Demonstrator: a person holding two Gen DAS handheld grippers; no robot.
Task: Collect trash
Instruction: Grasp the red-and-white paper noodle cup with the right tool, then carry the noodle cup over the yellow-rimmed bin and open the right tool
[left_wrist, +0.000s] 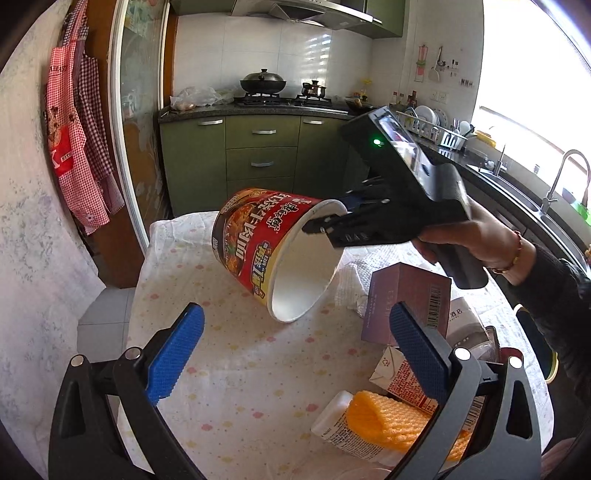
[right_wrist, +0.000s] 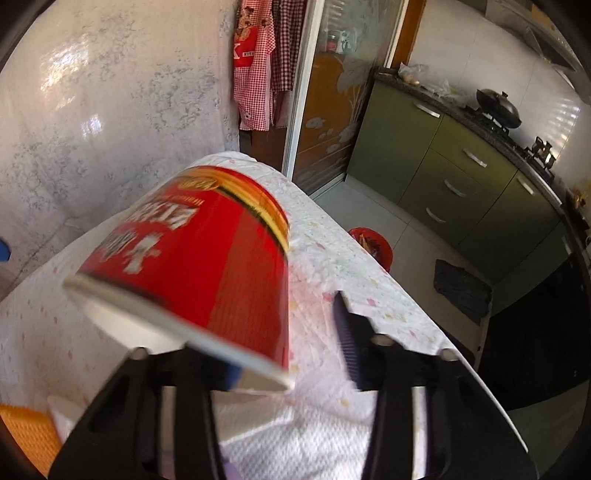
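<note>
My right wrist view is smearing the red noodle cup (right_wrist: 207, 254) with blur, so I am failing to read its print there, and my own fingers are hiding part of its white rim. My right gripper (left_wrist: 332, 218) is pinching that rim, one finger inside the mouth, holding the cup tilted above the cloth-covered table (left_wrist: 236, 369), its long axis running from base at ten o'clock to open mouth at four o'clock. My left gripper (left_wrist: 295, 347) is hanging released, nothing between its blue pads.
</note>
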